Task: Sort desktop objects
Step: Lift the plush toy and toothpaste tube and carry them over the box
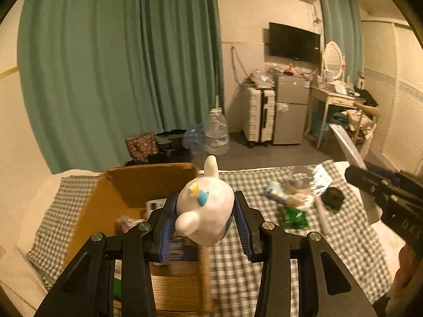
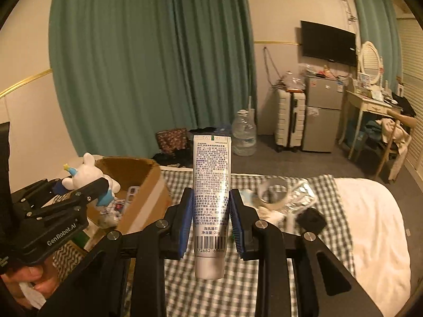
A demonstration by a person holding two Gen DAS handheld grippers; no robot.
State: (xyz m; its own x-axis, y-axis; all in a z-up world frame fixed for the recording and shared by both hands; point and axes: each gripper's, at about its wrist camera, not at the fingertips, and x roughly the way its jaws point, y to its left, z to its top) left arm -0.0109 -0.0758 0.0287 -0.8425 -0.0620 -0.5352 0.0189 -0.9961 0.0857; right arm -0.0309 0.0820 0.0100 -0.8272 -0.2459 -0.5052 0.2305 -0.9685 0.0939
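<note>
Right wrist: right gripper [image 2: 210,216] fingers clamp tube [image 2: 211,200], "20g" legible; left gripper [image 1: 205,220] clamps white figurine [image 1: 205,211], apparently over box [image 1: 127,185].

Green curtains [image 1: 119,66], wall television [image 1: 294,42] — suitcase [image 1: 257,117] beside fridge [image 1: 290,108].

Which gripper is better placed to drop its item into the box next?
Left, probably. Its toy is already above the open box, while the right gripper's tube is over the cloth beside it.

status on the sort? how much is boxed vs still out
Done: a few items already lie in the cardboard box. In hand: left gripper holds a white plush toy over the box; right gripper holds a tube. Left: tape roll, black object and packets on the checked cloth.
</note>
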